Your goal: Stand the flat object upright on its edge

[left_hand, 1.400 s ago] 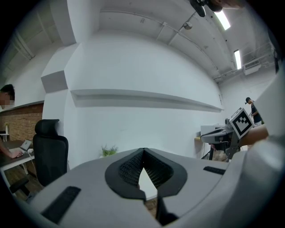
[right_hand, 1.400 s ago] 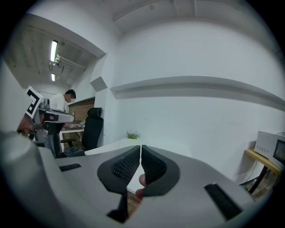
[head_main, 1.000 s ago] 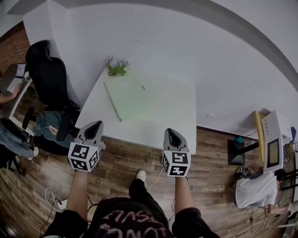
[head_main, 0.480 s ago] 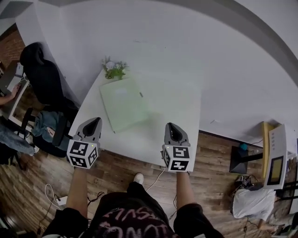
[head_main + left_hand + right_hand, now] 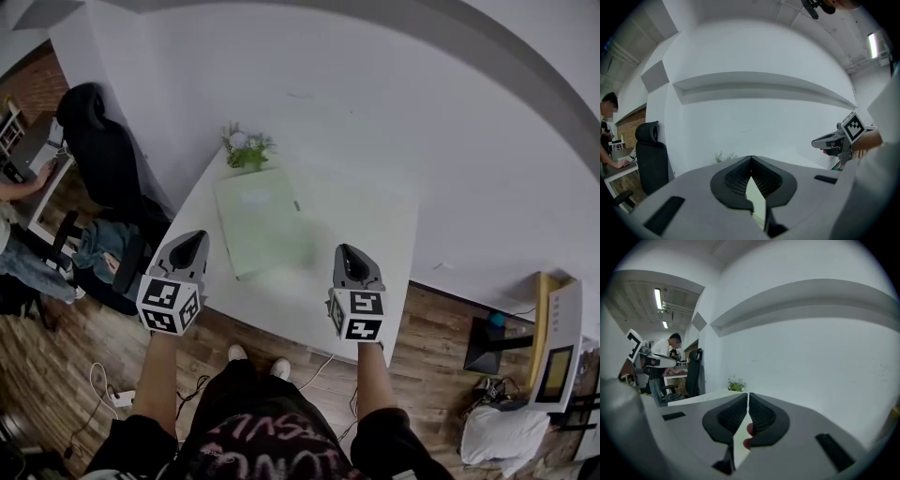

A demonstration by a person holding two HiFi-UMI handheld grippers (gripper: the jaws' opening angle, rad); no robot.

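A pale green flat object lies flat on the left half of the white table, in front of a small potted plant. In the head view my left gripper hangs over the table's near left edge, a little short of the green object's near corner. My right gripper is over the near edge to the object's right. Both are shut and hold nothing. In the left gripper view the jaws meet at the tip, with the plant beyond. The right gripper's jaws also meet, facing the plant.
A black office chair with jeans draped on it stands left of the table. A person's arm rests on a desk at far left. A cable and power strip lie on the wooden floor. A stand with a screen is at right.
Both grippers have moved forward from over the floor to the table's near edge. The table and green object now sit closer in the head view.
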